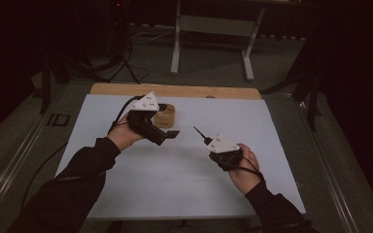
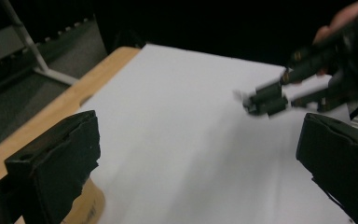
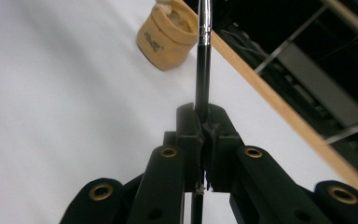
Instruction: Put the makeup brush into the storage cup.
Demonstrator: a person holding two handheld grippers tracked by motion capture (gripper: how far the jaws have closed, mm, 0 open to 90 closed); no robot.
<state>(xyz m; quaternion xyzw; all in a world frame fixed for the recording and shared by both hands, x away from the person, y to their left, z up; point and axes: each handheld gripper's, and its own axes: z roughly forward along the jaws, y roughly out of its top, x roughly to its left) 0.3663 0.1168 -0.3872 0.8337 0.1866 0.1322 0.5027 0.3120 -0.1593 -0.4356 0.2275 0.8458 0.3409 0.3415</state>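
Observation:
A small tan cup with a printed label stands near the far middle of the white table. My left gripper hovers right by it, jaws wide open with nothing between them; the cup's edge shows under its left jaw. My right gripper is to the right of the cup, shut on a thin black brush handle with a metal ferrule. The handle points toward the cup. The right gripper also appears blurred in the left gripper view.
A wooden strip runs along the table's far edge. Beyond it stands a grey metal frame on the floor, with dark stands and cables at the left. A rail flanks the table's left side.

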